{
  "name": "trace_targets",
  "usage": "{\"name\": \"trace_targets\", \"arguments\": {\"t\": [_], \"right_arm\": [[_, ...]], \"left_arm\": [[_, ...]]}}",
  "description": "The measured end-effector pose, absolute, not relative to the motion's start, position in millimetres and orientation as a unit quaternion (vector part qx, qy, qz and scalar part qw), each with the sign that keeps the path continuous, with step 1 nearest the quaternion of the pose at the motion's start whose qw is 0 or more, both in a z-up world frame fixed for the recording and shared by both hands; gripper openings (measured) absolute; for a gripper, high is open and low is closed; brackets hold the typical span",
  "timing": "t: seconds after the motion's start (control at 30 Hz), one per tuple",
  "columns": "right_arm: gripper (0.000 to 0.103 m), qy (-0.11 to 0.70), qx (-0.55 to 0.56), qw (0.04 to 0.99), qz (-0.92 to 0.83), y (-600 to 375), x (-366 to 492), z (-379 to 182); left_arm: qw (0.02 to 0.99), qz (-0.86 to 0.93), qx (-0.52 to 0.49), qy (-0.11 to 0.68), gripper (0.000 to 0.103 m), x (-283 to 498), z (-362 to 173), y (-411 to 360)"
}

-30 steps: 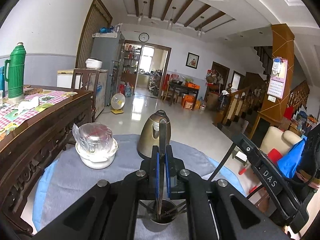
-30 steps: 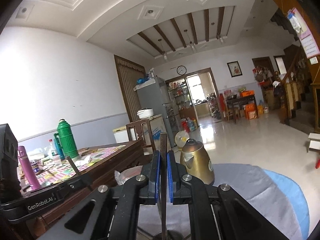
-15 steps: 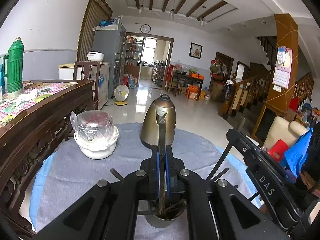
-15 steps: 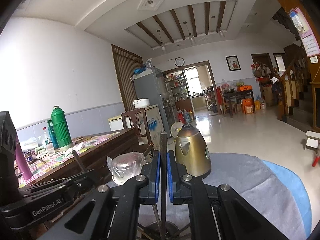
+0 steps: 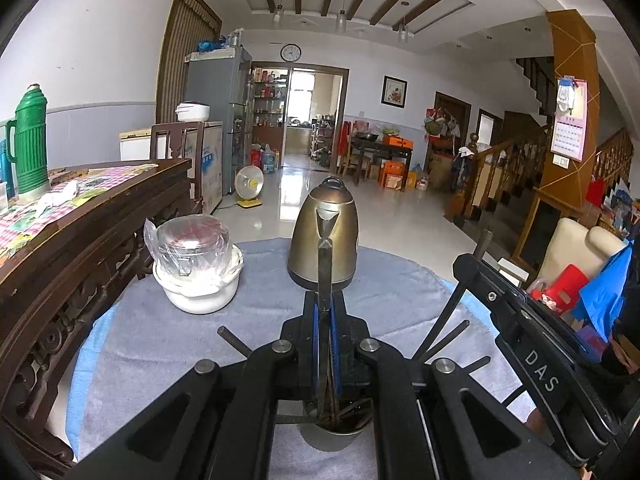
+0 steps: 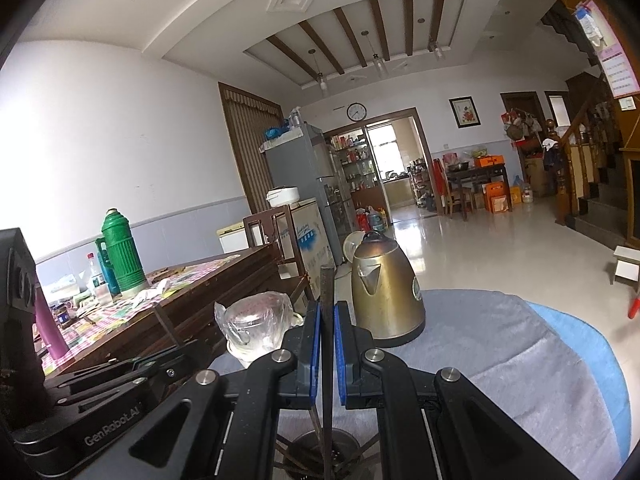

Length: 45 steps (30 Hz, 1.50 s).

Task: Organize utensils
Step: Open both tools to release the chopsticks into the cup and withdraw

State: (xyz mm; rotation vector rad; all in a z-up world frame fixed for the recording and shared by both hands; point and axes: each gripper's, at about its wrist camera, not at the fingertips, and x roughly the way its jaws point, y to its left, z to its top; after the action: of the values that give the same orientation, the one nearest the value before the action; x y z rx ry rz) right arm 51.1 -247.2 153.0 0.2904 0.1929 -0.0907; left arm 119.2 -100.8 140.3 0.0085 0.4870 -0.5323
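Both hand-held grippers, left point(image 5: 325, 312) and right point(image 6: 328, 328), are clamped on upright chopsticks point(image 5: 324, 276) whose lower ends sit in the cup point(image 5: 332, 438) near the worktop's point(image 5: 160, 344) front edge.

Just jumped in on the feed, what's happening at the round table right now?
A person holds a gripper in each hand, and each one is clamped on a dark chopstick. The left gripper holds its chopstick upright, lower end down in the metal cup that already holds several others. The right gripper holds a second chopstick over the same cup, lower end at its mouth. Neither has been let go yet. A brass kettle and a plastic-wrapped white bowl stand behind on the grey cloth.
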Motion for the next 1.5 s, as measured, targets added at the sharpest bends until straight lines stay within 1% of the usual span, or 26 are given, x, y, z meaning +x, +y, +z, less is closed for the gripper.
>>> {"name": "trace_targets", "arguments": {"t": [0.63, 0.83, 0.87, 0.9, 0.93, 0.97, 1.0, 1.07, 1.1, 1.17, 1.23, 1.3, 1.33, 1.37, 1.4, 1.43, 1.47, 1.5], "right_arm": [[0.008, 0.119, 0.158, 0.979, -0.041, -248.8, 54.1, 142.5], [0.01, 0.135, 0.168, 0.976, -0.028, -250.0, 56.3, 141.2], [0.01, 0.139, 0.171, 0.975, -0.026, -250.8, 56.8, 141.0], [0.01, 0.141, 0.175, 0.974, -0.026, -251.9, 56.8, 141.2], [0.011, 0.142, 0.181, 0.973, -0.025, -253.5, 55.7, 141.4], [0.012, 0.142, 0.186, 0.972, -0.023, -254.4, 54.7, 141.5], [0.014, 0.142, 0.191, 0.971, -0.023, -256.6, 52.6, 141.8], [0.017, 0.137, 0.204, 0.969, -0.025, -261.7, 46.4, 142.4], [0.018, 0.135, 0.209, 0.968, -0.026, -264.0, 43.1, 142.5], [0.018, 0.133, 0.216, 0.967, -0.026, -267.2, 36.4, 142.6], [0.018, 0.132, 0.22, 0.966, -0.028, -268.8, 30.0, 143.6], [0.02, 0.129, 0.221, 0.966, -0.03, -269.7, 22.2, 144.7], [0.021, 0.129, 0.223, 0.966, -0.031, -270.1, 17.5, 144.8], [0.029, 0.129, 0.224, 0.965, -0.031, -269.7, 14.3, 144.5], [0.04, 0.129, 0.225, 0.965, -0.031, -269.4, 8.9, 143.9], [0.05, 0.127, 0.224, 0.966, -0.032, -269.2, 4.3, 143.4], [0.062, 0.12, 0.22, 0.967, -0.034, -267.6, -2.5, 142.8], [0.062, 0.115, 0.211, 0.97, -0.038, -265.0, -9.6, 142.3]], "left_arm": [[0.934, -0.249, 0.014, 0.256, 0.006, 124.5, 128.7, -102.2], [0.935, -0.241, 0.024, 0.258, 0.007, 123.9, 127.7, -102.4], [0.936, -0.238, 0.029, 0.258, 0.012, 123.3, 128.0, -102.9], [0.937, -0.235, 0.034, 0.258, 0.026, 122.5, 128.3, -103.2], [0.938, -0.232, 0.037, 0.257, 0.036, 121.9, 128.5, -102.7], [0.94, -0.224, 0.039, 0.253, 0.054, 119.8, 129.3, -101.0], [0.944, -0.217, 0.037, 0.246, 0.059, 117.0, 130.5, -97.9], [0.947, -0.21, 0.038, 0.239, 0.06, 113.1, 132.9, -92.4], [0.949, -0.205, 0.041, 0.238, 0.064, 111.3, 133.8, -90.0], [0.95, -0.196, 0.046, 0.238, 0.069, 106.5, 135.3, -85.1], [0.953, -0.19, 0.052, 0.232, 0.072, 98.6, 137.5, -78.3], [0.955, -0.18, 0.061, 0.229, 0.085, 90.4, 139.4, -71.6], [0.954, -0.179, 0.063, 0.23, 0.086, 87.7, 139.3, -69.0], [0.954, -0.178, 0.067, 0.233, 0.087, 83.0, 138.8, -65.1], [0.953, -0.176, 0.07, 0.236, 0.088, 79.6, 137.8, -62.6], [0.952, -0.174, 0.075, 0.24, 0.089, 75.9, 135.8, -60.1], [0.95, -0.168, 0.085, 0.249, 0.091, 71.3, 131.7, -57.5], [0.948, -0.164, 0.092, 0.257, 0.093, 69.2, 127.3, -55.4]]}}
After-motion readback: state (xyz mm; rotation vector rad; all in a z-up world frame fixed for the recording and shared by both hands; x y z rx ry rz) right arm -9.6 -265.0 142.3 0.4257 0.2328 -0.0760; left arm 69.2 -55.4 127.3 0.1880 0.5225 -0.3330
